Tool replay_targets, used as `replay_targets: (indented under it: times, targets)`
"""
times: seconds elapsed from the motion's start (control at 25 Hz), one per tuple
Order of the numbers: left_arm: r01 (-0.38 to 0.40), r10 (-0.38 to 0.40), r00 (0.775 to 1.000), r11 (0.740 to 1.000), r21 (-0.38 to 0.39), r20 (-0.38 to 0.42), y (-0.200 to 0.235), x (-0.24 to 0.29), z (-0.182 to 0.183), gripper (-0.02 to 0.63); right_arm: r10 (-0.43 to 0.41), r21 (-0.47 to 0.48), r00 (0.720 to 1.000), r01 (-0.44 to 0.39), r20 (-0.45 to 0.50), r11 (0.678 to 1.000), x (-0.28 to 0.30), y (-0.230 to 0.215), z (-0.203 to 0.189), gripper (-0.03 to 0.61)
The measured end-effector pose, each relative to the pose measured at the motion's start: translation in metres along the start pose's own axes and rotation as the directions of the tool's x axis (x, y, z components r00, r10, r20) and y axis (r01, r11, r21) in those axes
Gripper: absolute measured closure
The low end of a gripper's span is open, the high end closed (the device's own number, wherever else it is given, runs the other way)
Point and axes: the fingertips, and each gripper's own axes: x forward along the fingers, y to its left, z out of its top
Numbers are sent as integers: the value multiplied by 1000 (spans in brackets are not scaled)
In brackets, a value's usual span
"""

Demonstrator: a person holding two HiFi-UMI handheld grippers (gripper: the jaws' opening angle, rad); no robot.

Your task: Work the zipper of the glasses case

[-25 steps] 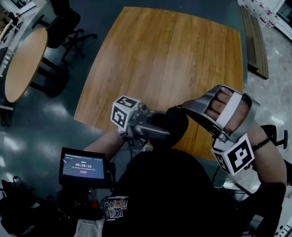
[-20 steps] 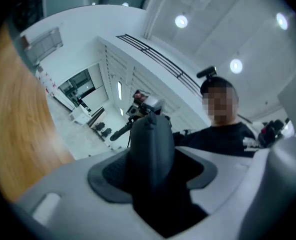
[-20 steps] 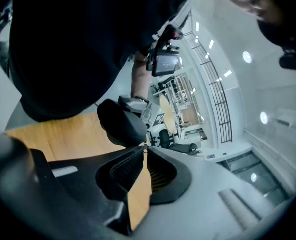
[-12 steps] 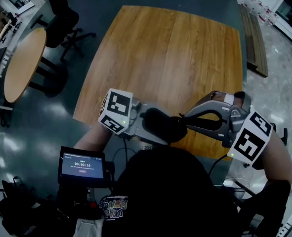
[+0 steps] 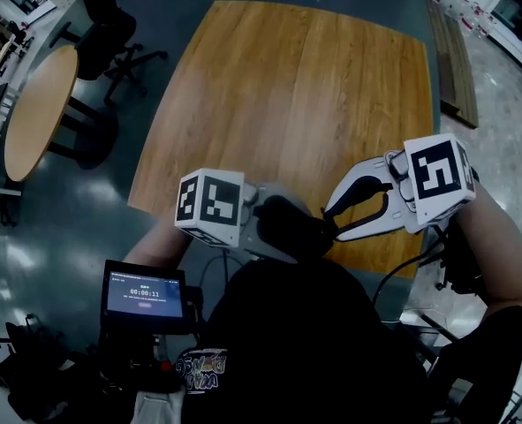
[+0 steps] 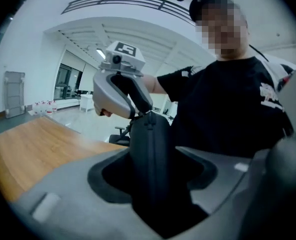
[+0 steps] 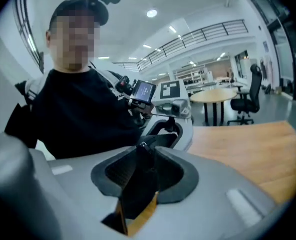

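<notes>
Pinching glasses case (image 6: 150, 154) in left tool (image 5: 276, 230) over tabletop's (image 5: 305, 87) near edge. Just spreading right tool (image 5: 333, 228) at its tip, pinching nothing; round table (image 5: 35, 113) leftward.

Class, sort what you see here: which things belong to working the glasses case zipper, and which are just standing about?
Belong to the job:
glasses case, clamped in the left tool
right tool, whose jaws have just been opening and stand apart around the case's end

Just standing about:
wooden table
round table
office chair
small screen
</notes>
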Motion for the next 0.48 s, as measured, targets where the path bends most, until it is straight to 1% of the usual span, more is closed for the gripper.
replay_targets:
  times: [0.08,0.16,0.28,0.36,0.4,0.48]
  targets:
    - [-28,31,998,999,40,-56,4,1,-6,352,66,78,998,-64,-18,995,3,-3,-4,465]
    - [-63,73,991,994,92,-109,9,2,-12,351,112,138,993,-108,-25,985,8,-4,-6,466]
    - [-93,119,975,986,140,-188,13,3,-22,351,135,168,990,-125,-48,978,13,-6,-12,471]
    - [-98,127,970,985,144,-206,14,3,-25,351,134,155,989,-124,-59,980,15,-6,-14,479]
    - [-100,127,971,985,140,-203,15,3,-26,351,135,145,989,-125,-61,982,14,-5,-15,482]
    - [-101,122,977,987,126,-174,15,3,-24,351,132,132,990,-124,-53,983,13,-4,-14,529]
